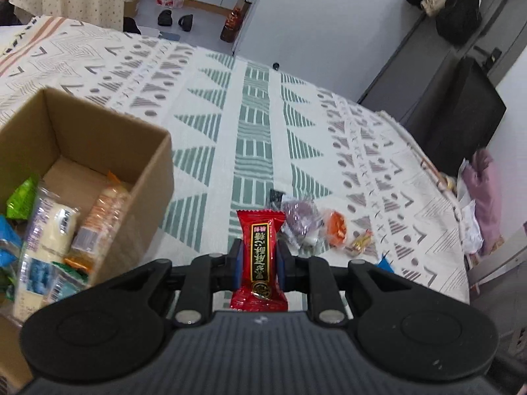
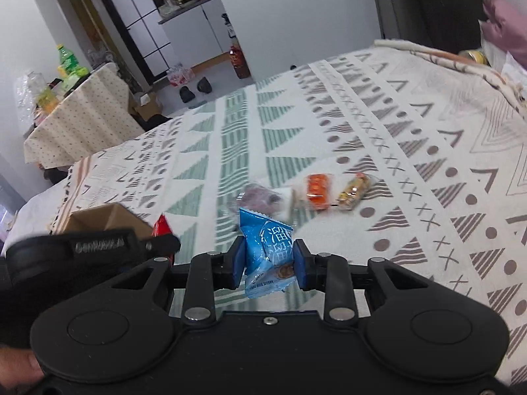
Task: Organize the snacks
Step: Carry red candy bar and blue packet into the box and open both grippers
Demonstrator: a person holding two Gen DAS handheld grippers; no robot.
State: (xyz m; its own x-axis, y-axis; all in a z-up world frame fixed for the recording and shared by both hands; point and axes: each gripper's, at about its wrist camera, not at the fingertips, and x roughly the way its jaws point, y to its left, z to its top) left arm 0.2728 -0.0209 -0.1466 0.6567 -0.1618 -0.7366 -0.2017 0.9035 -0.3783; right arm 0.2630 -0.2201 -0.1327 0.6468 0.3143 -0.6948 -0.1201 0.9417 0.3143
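Left gripper (image 1: 258,260) fingers clamped on red snack packet (image 1: 260,256), just right of cardboard box (image 1: 98,138). Right gripper (image 2: 269,258) fingers clamped on blue snack packet (image 2: 268,253). Beyond box: purple, orange and yellow snacks (image 2: 354,191) loose on bed (image 2: 428,164). Risk: slick wrappers slipping from fingers; grippers colliding over box.

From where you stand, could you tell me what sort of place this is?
Most likely a lived-in home. A table under a patterned white-and-green cloth fills the room, black shoes sit on the floor, and dark coats hang by the door.
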